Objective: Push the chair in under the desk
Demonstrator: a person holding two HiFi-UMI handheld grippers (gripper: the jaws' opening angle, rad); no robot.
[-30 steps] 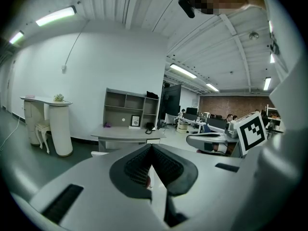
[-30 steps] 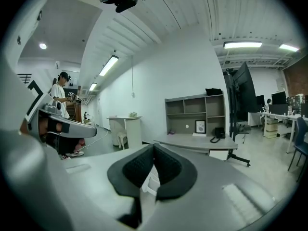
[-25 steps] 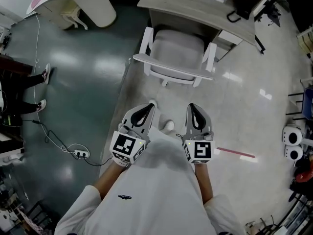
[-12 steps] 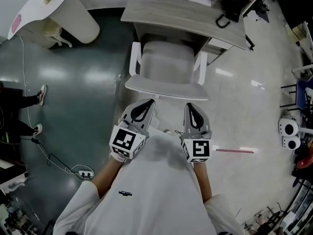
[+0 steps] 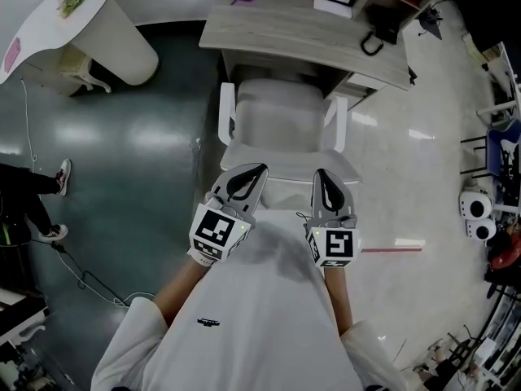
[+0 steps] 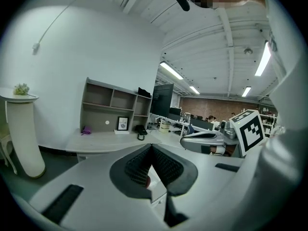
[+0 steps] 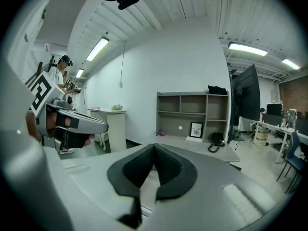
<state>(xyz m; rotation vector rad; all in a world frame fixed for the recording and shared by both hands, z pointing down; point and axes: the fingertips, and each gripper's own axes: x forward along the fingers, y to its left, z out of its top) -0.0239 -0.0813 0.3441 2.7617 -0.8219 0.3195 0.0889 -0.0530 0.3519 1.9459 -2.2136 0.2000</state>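
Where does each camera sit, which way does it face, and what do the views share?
Head view: on the person's head, facing steeply down at the chair and desk; shirt, forearms, left gripper and right gripper show.
Left gripper view: on the left gripper, facing forward along its shut jaws toward the desk and shelf; right gripper shows at right.
Right gripper view: on the right gripper, same heading, jaws shut; left gripper shows at left.
Shared: all three show the desk; both gripper views show the shelf.
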